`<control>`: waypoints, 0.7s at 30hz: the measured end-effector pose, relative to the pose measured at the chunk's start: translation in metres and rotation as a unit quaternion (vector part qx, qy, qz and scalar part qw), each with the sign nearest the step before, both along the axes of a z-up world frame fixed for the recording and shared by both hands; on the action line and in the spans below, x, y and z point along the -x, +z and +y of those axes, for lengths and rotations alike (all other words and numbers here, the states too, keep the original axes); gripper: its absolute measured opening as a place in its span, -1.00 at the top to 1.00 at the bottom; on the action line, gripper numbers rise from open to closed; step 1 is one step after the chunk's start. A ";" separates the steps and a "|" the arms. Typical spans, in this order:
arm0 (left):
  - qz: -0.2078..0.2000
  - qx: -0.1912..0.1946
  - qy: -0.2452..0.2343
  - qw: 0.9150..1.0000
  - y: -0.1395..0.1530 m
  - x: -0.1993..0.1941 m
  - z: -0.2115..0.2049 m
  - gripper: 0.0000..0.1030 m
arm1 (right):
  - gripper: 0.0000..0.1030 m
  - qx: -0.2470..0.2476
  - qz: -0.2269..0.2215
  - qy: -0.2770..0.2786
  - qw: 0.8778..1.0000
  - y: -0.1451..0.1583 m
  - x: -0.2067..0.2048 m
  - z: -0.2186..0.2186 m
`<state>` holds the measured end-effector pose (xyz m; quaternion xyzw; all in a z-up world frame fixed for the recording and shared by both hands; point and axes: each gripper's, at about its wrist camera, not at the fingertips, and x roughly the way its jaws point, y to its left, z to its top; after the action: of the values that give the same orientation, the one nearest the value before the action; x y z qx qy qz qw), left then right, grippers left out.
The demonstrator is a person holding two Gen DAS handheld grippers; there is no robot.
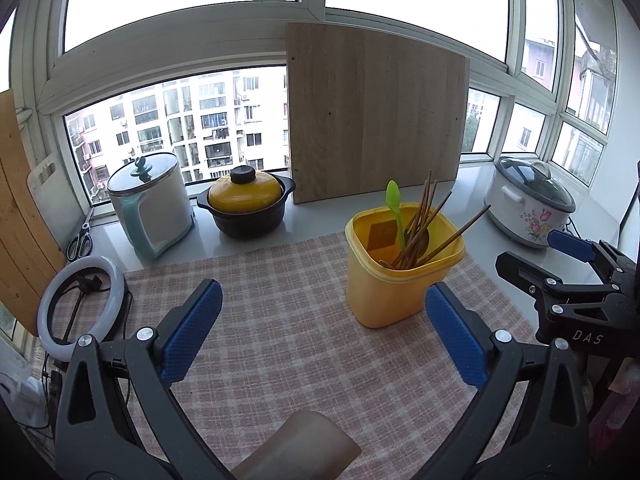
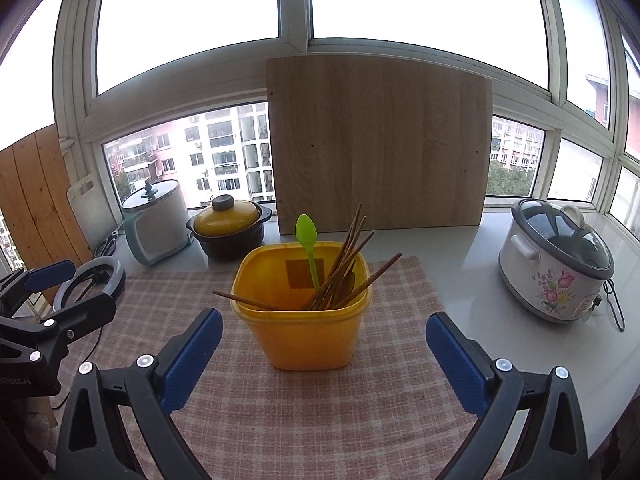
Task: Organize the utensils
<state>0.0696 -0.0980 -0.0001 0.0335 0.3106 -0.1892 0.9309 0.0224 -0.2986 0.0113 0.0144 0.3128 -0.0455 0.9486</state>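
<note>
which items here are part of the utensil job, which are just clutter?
Job:
yellow container
brown chopsticks standing in it
green spoon standing in it
left gripper and right gripper, both open and empty

Just there:
yellow-lidded pot
white kettle
floral slow cooker
wooden board
ring light
scissors

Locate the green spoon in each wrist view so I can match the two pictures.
Left wrist view: the green spoon stands right of centre, in the yellow tub, left of the chopsticks.
Right wrist view: the green spoon stands at mid-frame in the same yellow tub, again left of the chopsticks.
Shared landmark: the wooden board leaning against the window behind the tub.
</note>
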 end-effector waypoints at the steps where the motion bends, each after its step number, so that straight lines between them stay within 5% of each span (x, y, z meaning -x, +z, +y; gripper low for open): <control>1: -0.002 -0.001 0.003 1.000 0.000 0.000 0.000 -1.00 | -0.99 0.000 0.000 -0.001 1.000 -0.001 0.000 -0.001; 21: -0.007 -0.013 0.016 1.000 -0.004 -0.007 -0.004 -1.00 | -0.99 -0.004 0.001 -0.017 1.000 -0.008 -0.008 -0.011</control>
<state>0.0765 -0.1018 -0.0039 0.0418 0.3074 -0.1697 0.9354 0.0306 -0.3097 0.0032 0.0235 0.3135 -0.0599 0.9474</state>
